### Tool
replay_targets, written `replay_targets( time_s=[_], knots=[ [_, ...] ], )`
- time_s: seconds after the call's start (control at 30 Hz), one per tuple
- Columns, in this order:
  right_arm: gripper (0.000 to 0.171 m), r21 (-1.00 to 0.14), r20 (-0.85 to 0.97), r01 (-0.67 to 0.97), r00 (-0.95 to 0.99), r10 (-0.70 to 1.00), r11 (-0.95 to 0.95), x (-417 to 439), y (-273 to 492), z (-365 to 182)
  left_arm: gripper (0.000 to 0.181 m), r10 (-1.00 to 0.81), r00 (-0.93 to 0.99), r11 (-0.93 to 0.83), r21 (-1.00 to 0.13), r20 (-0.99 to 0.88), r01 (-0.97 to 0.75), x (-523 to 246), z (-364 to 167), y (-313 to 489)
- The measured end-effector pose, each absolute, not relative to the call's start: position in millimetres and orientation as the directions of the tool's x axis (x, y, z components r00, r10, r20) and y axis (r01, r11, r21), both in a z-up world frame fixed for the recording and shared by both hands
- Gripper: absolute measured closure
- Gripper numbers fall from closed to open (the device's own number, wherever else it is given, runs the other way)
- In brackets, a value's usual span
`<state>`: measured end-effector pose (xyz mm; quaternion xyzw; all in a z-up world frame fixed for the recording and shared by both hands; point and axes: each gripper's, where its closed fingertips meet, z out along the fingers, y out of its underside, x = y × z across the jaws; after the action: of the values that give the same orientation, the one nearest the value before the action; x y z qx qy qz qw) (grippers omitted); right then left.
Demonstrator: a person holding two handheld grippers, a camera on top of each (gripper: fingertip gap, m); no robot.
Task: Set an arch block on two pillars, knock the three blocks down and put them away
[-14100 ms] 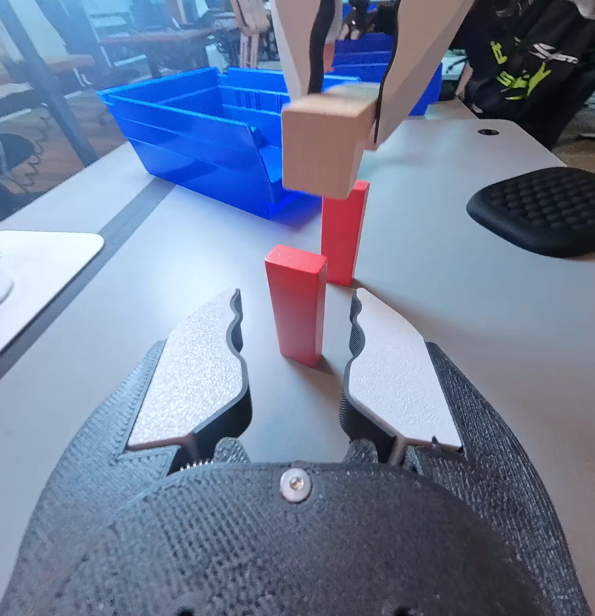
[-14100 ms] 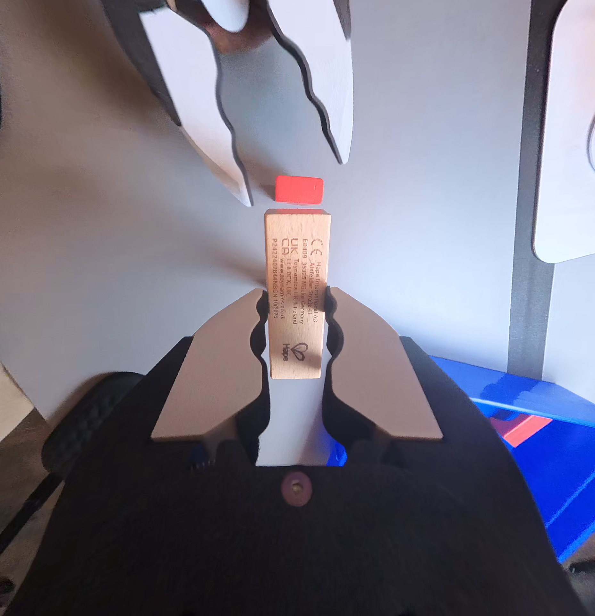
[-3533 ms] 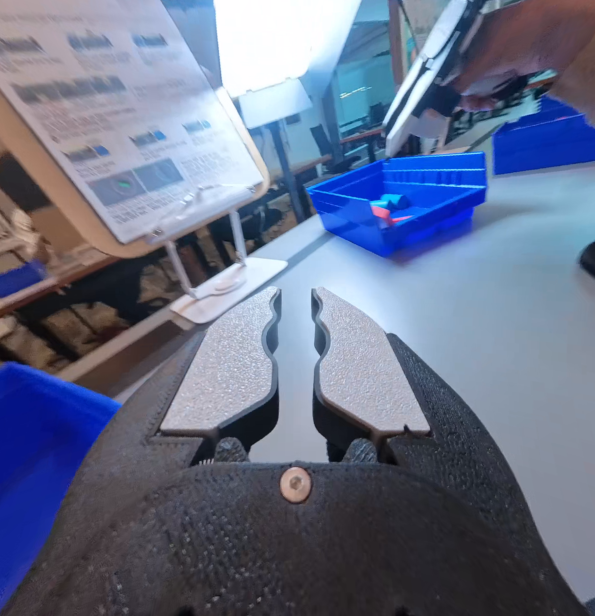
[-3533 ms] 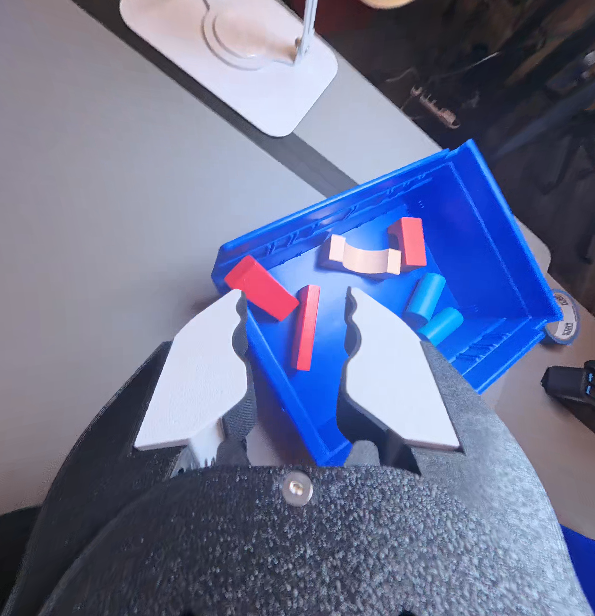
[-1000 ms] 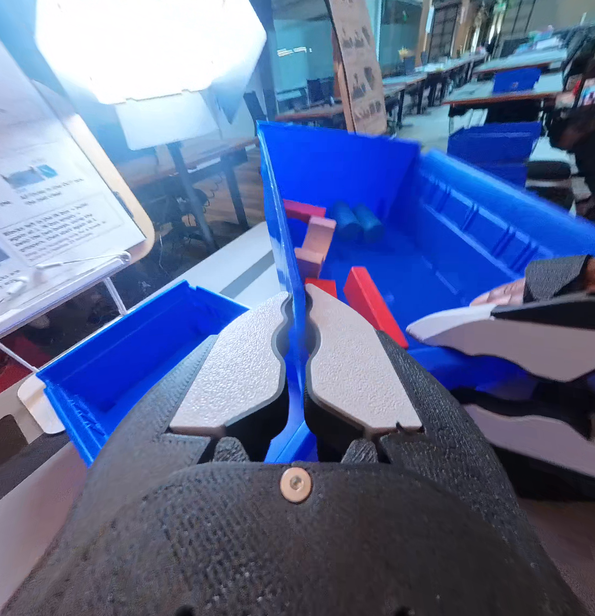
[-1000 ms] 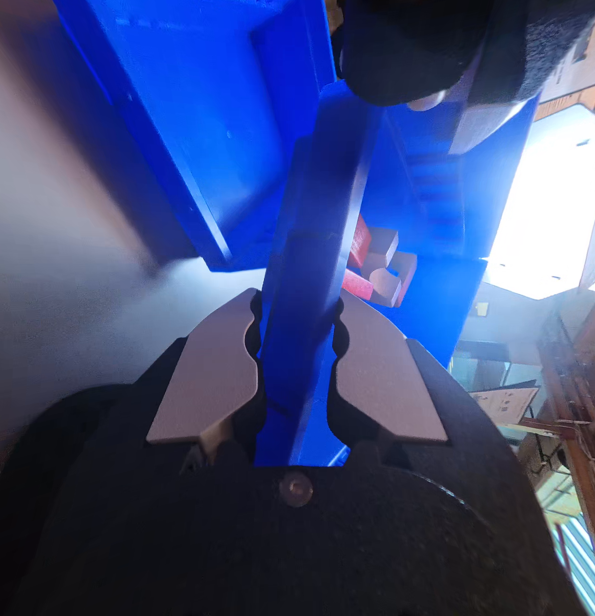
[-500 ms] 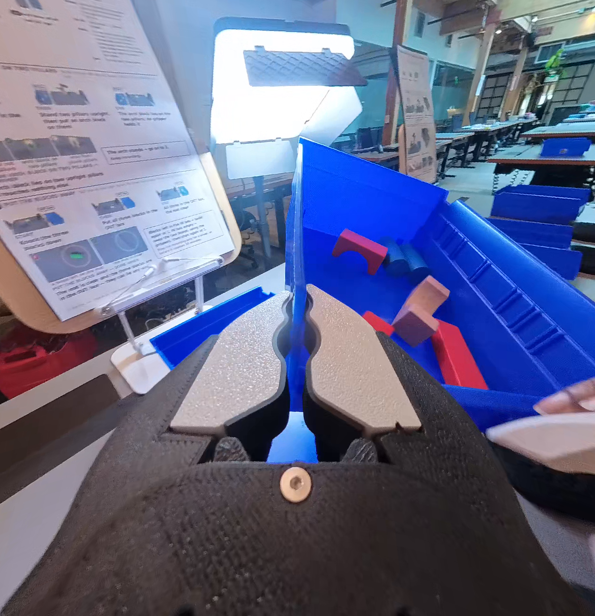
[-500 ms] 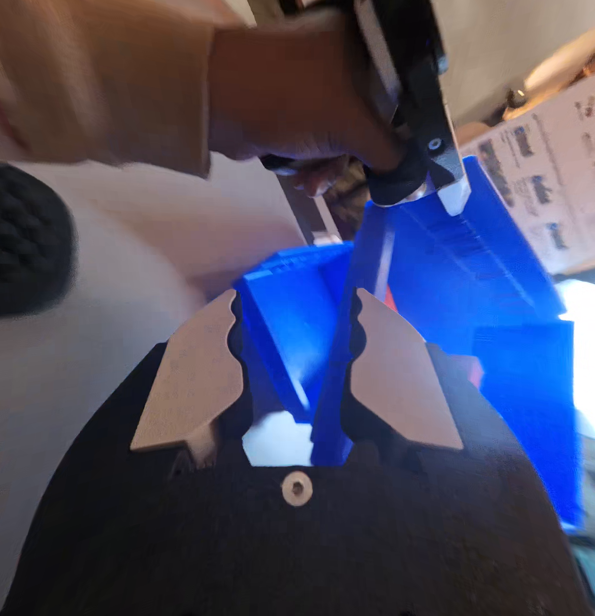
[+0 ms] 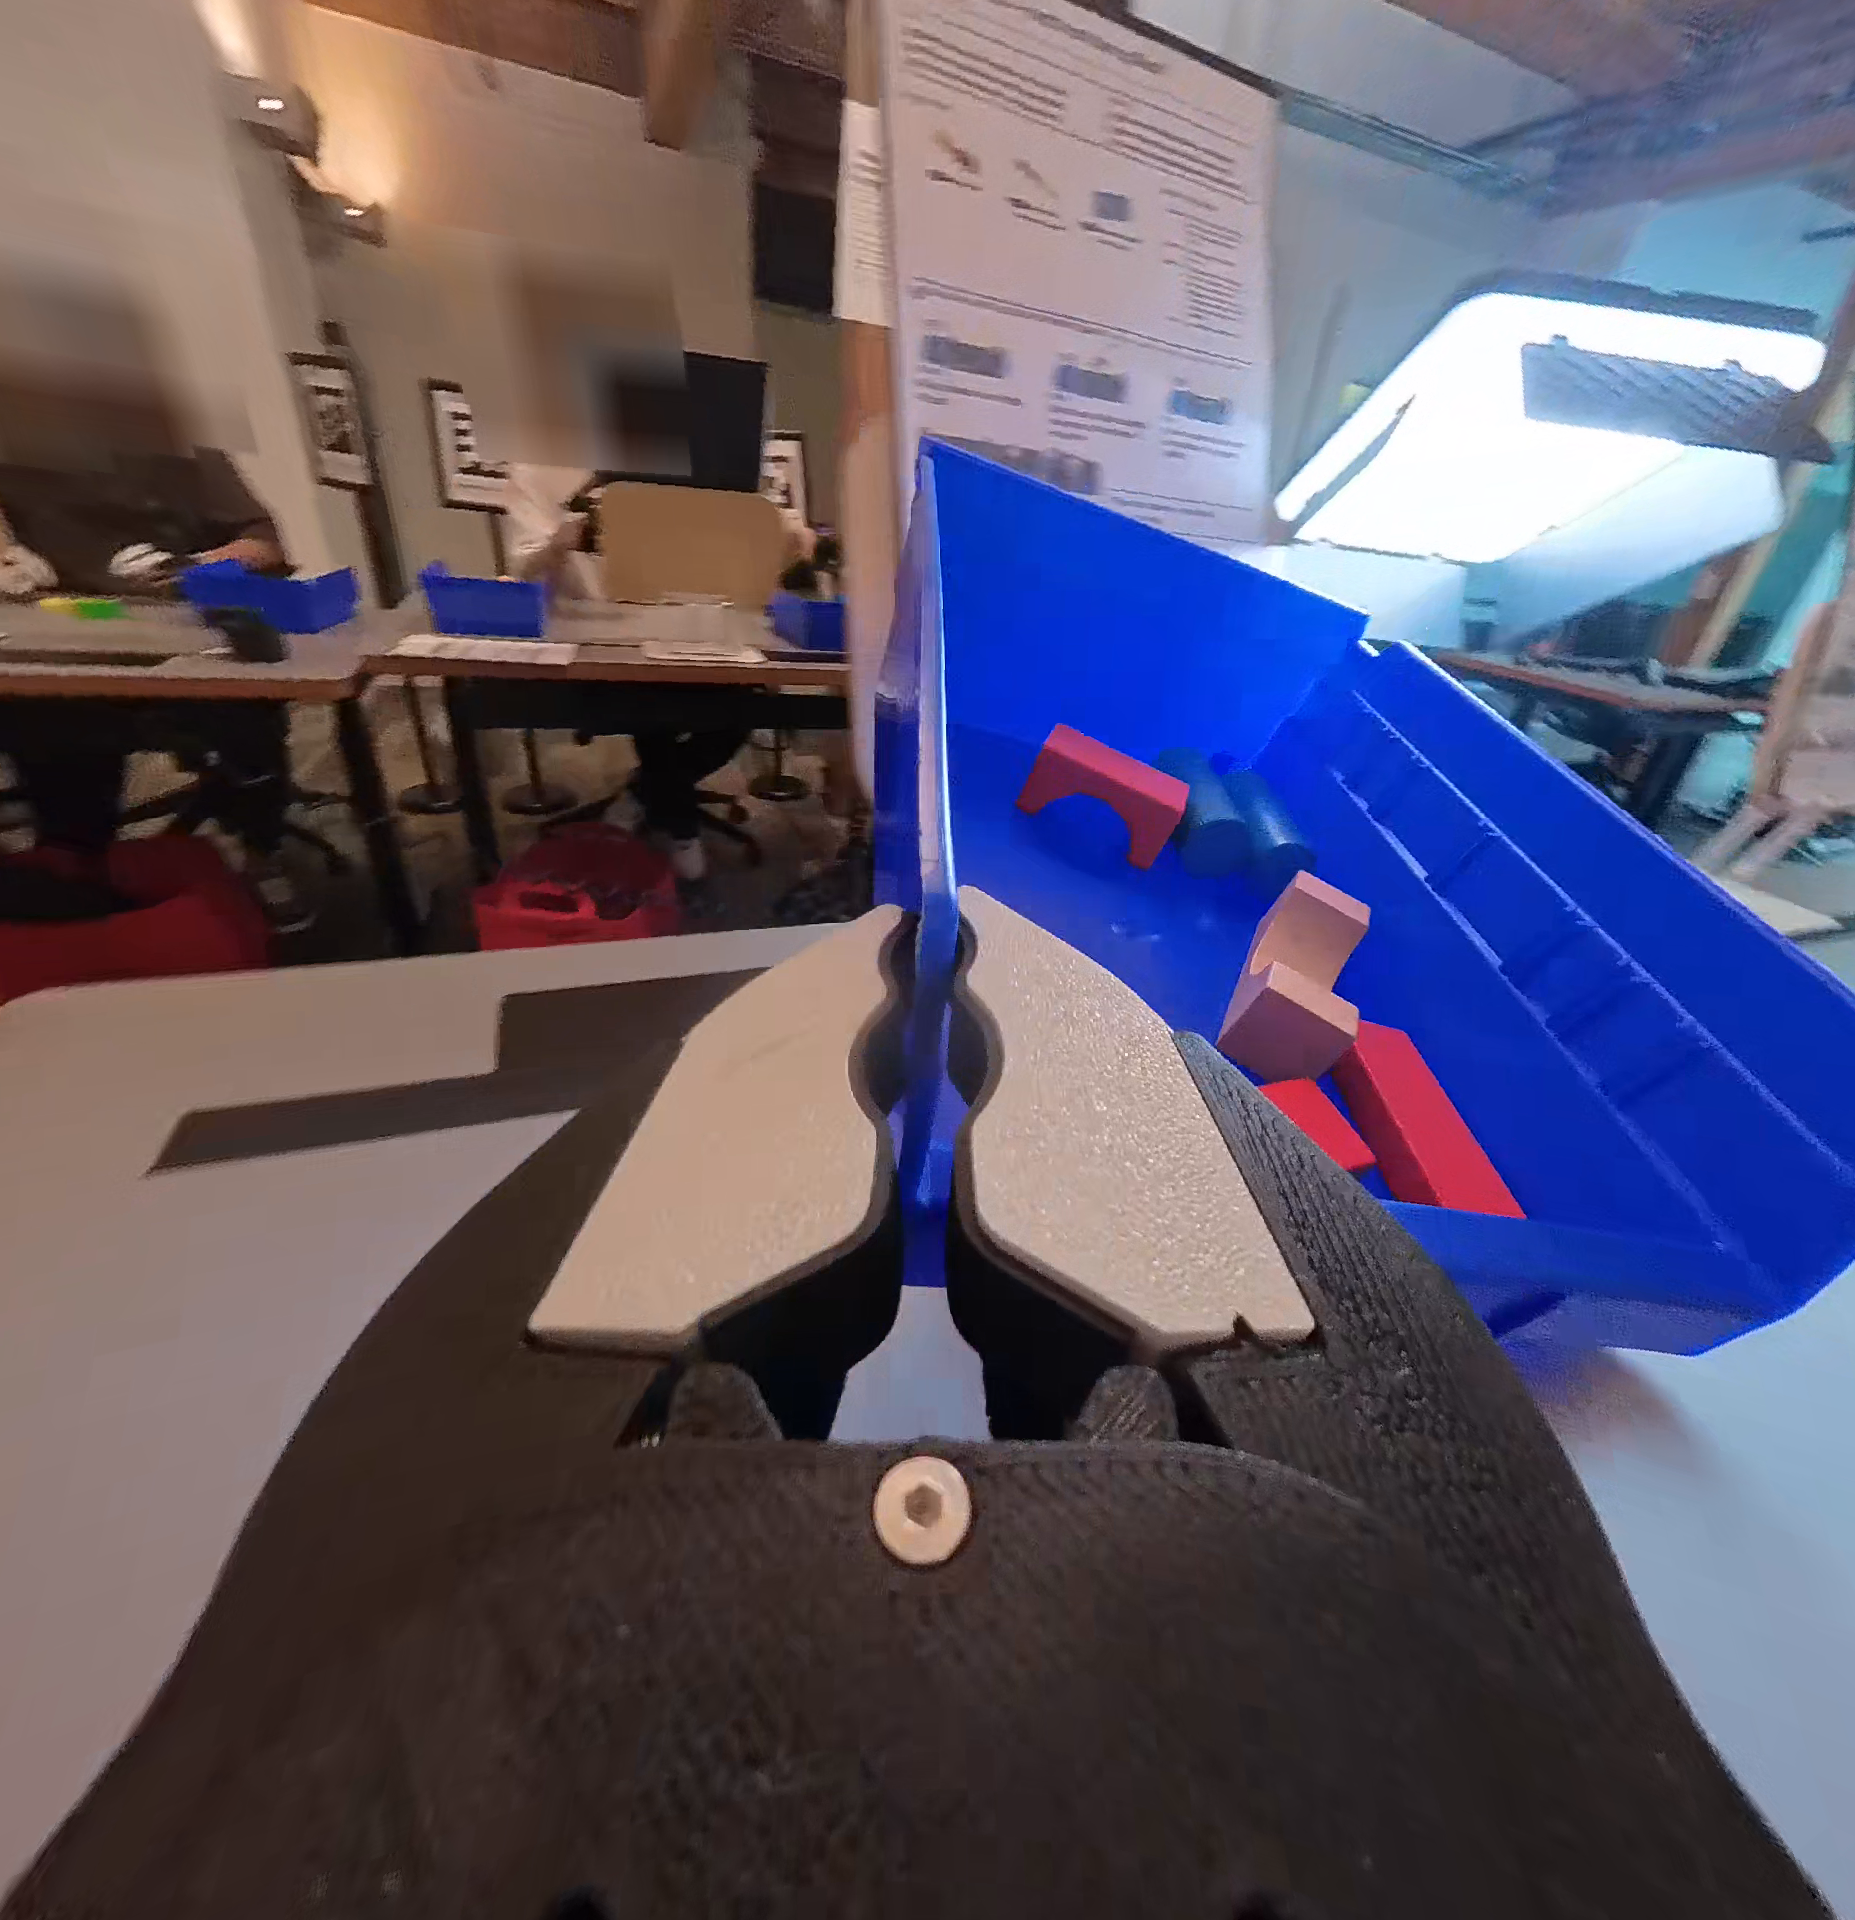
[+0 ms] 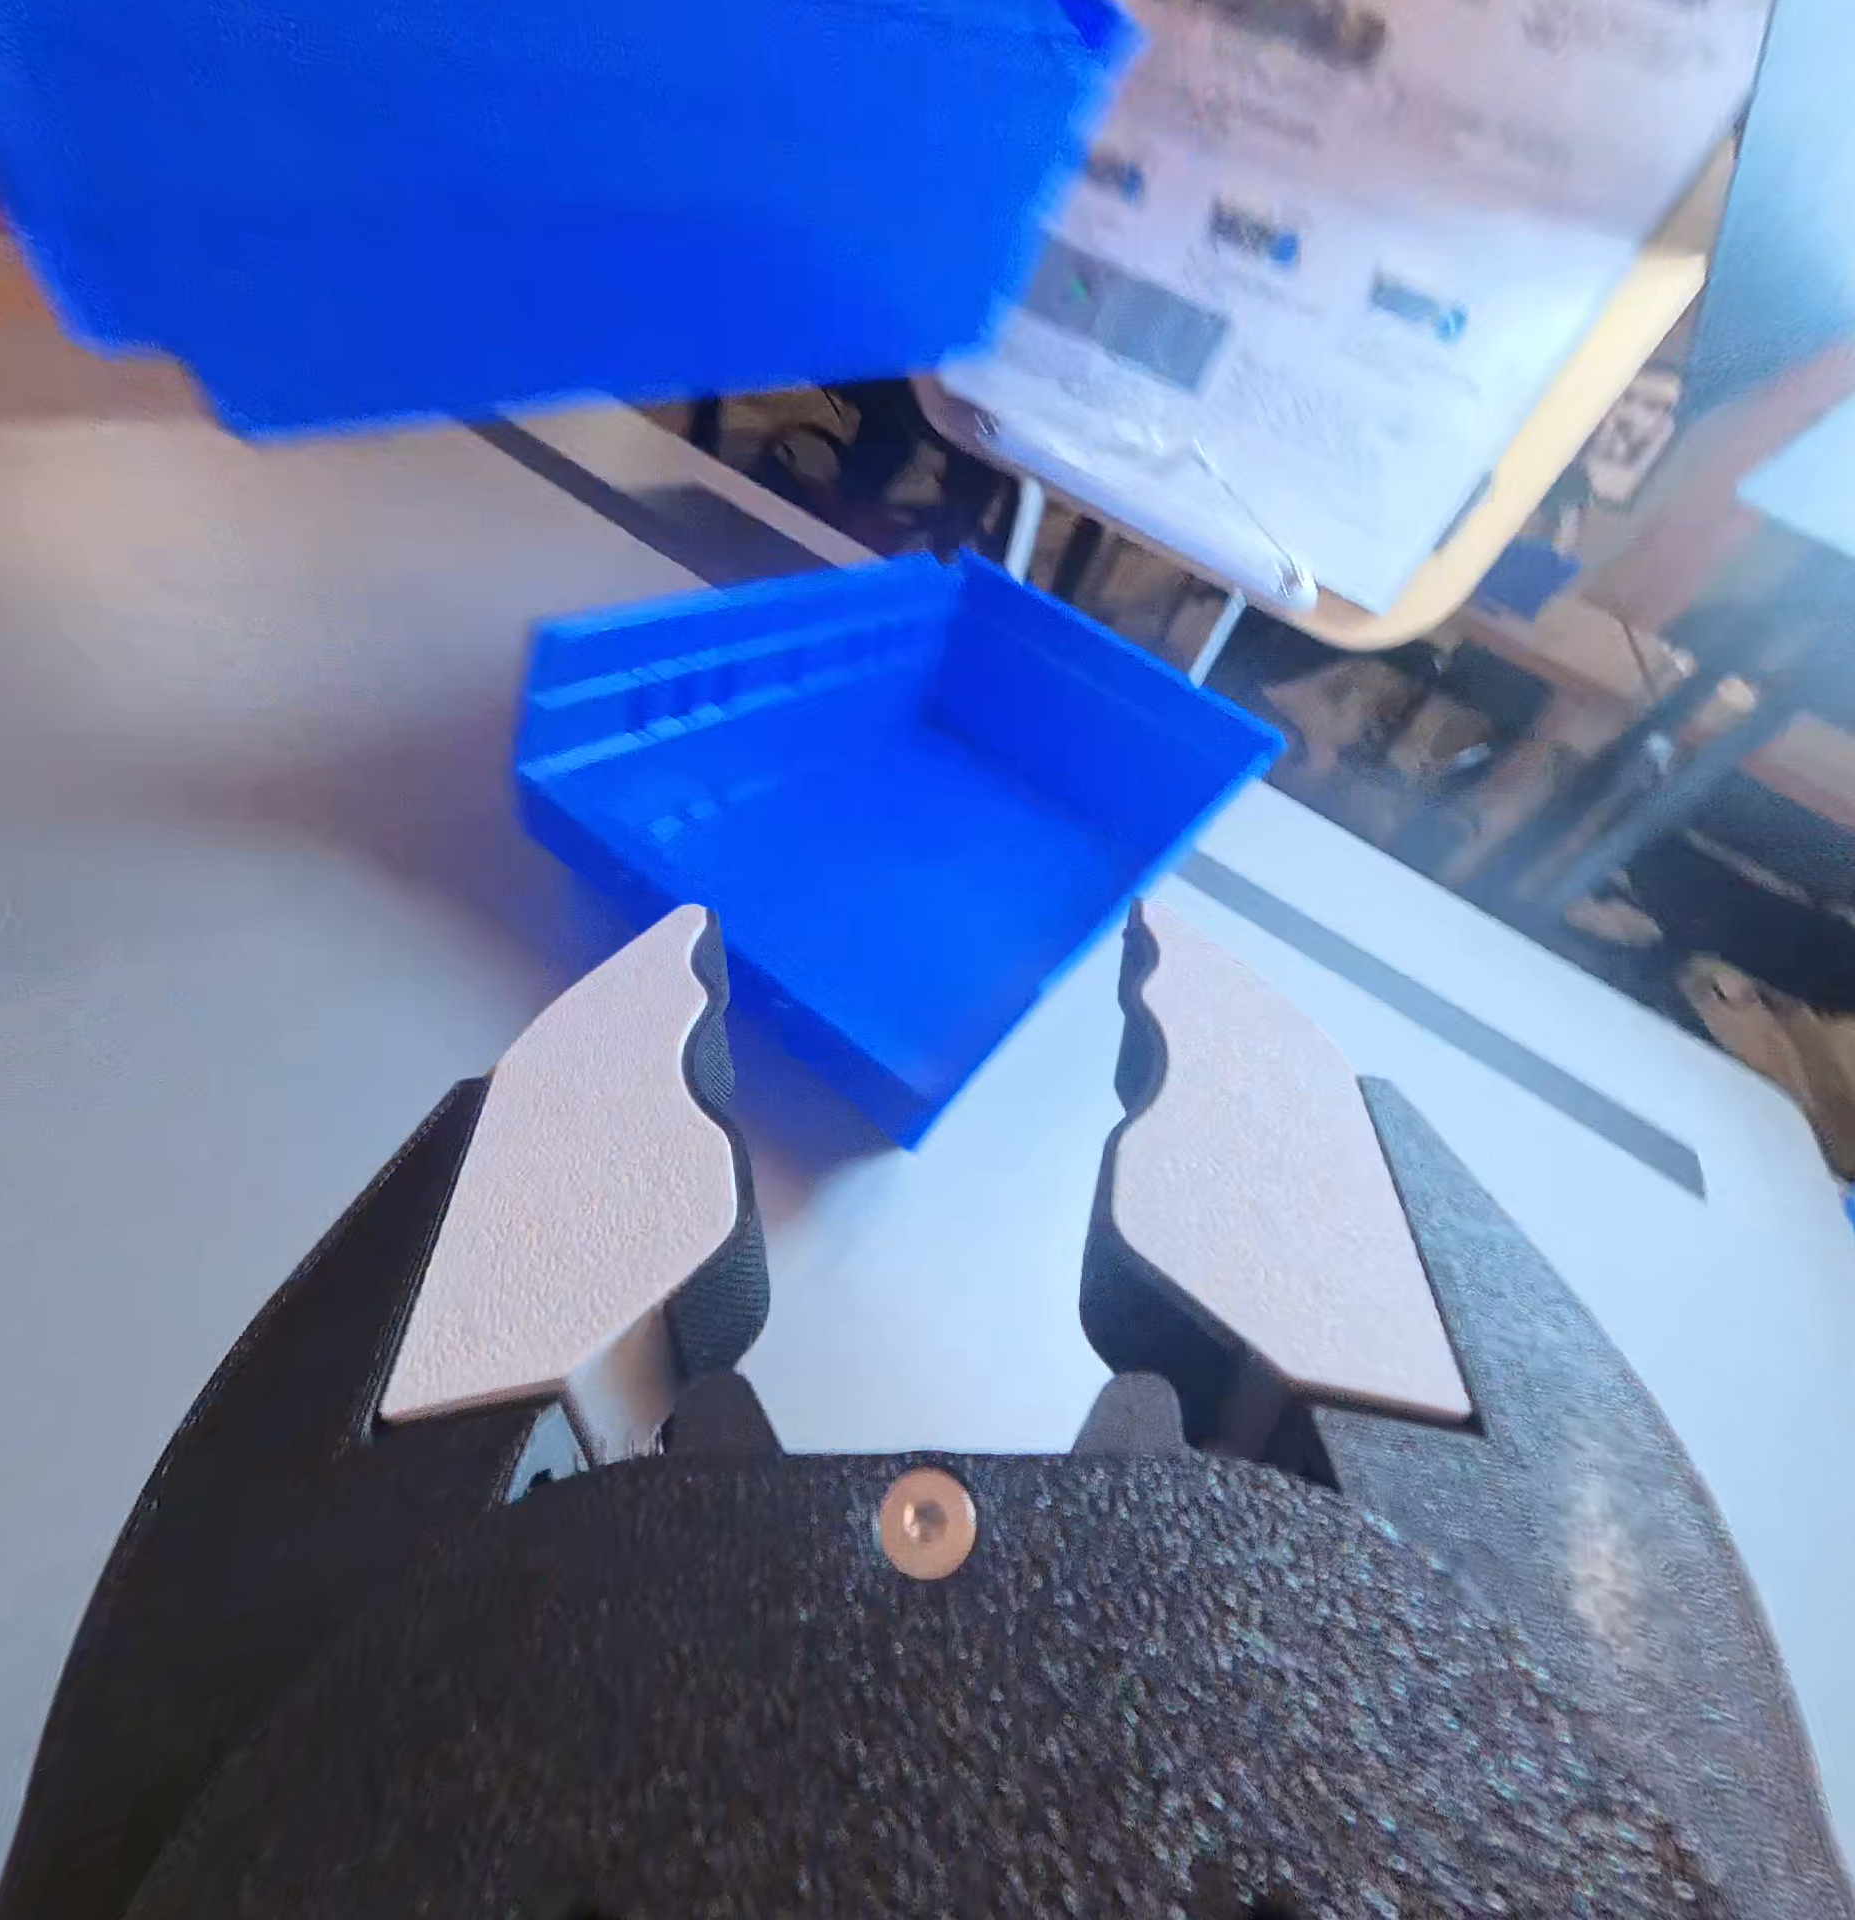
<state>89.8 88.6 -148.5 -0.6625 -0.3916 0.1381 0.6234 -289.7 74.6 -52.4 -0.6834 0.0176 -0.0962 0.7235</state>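
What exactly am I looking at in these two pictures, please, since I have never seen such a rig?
A person holds a pair of hand-held tongs in each hand; each carries a camera looking along its fingers. In the left view, the left tongs are shut on the wall of a blue bin, tilted, holding red blocks, a pale arch block, a red arch and blue cylinders. In the right view, the right tongs are open, holding nothing, above a grey table with an empty blue bin.

A shared workshop or lab hall. Rows of work tables [image 9: 403,665] carry blue bins [image 9: 483,606], people sit working there, and an instruction board [image 10: 1318,260] stands on a stand.
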Motion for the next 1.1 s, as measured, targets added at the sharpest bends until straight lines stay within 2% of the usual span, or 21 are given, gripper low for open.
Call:
replay_targets(
  time_s=[0.13, 0.23, 0.33, 0.4, 0.43, 0.57, 0.67, 0.77, 0.93, 1.03, 1.1],
  knots=[
    [0.09, -0.913, 0.244, 0.398, 0.704, 0.667, -0.086, 98.6, 145.0, -202.4, 0.179, -0.006, 0.984, 0.073, -0.981, 0.18, 0.18, -356.5, -78.5, 37.5],
    [0.093, -0.907, 0.201, 0.391, 0.726, 0.657, -0.155, 90.3, 173.1, -225.1, 0.178, 0.095, 0.97, 0.084, -0.973, 0.223, 0.215, -391.9, -101.2, 12.0],
    [0.12, -0.902, 0.167, 0.379, 0.748, 0.642, -0.208, 86.9, 196.6, -238.9, 0.177, 0.168, 0.955, 0.063, -0.969, 0.245, 0.238, -415.6, -125.5, -2.4],
    [0.159, -0.898, 0.149, 0.368, 0.77, 0.621, -0.24, 92.5, 206.3, -244.5, 0.177, 0.193, 0.949, 0.035, -0.968, 0.249, 0.247, -423.6, -140.0, -3.1],
    [0.161, -0.897, 0.164, 0.371, 0.785, 0.598, -0.24, 99.9, 212.3, -245.0, 0.176, 0.202, 0.947, 0.019, -0.968, 0.25, 0.251, -425.1, -146.6, -1.1],
    [0.167, -0.898, 0.068, 0.28, 0.85, 0.522, -0.339, 138.4, 226.8, -246.0, 0.172, 0.225, 0.957, -0.09, -0.974, 0.183, 0.208, -421.3, -174.1, 14.9],
    [0.168, -0.892, -0.026, 0.187, 0.887, 0.46, -0.411, 173.5, 230.7, -245.9, 0.172, 0.226, 0.961, -0.082, -0.98, 0.161, 0.184, -415.9, -176.1, 17.2],
    [0.168, -0.895, -0.031, 0.14, 0.927, 0.373, -0.424, 211.5, 230.4, -244.7, 0.172, 0.222, 0.967, -0.118, -0.981, 0.127, 0.156, -408.7, -184.9, 23.2],
    [0.167, -0.915, -0.026, 0.059, 0.979, 0.204, -0.399, 267.5, 229.2, -243.9, 0.168, 0.076, 0.989, -0.212, -0.967, 0.127, 0.14, -380.1, -209.1, 36.1],
    [0.164, -0.923, -0.004, 0.072, 0.981, 0.195, -0.379, 271.4, 227.5, -243.5, 0.164, -0.023, 0.997, -0.301, -0.951, 0.079, 0.068, -358.0, -226.0, 43.3],
    [0.155, -0.929, 0.016, 0.098, 0.974, 0.225, -0.357, 262.1, 225.0, -241.8, 0.161, -0.052, 0.999, -0.338, -0.941, 0.016, -0.002, -347.2, -234.7, 47.5]
  ],
)
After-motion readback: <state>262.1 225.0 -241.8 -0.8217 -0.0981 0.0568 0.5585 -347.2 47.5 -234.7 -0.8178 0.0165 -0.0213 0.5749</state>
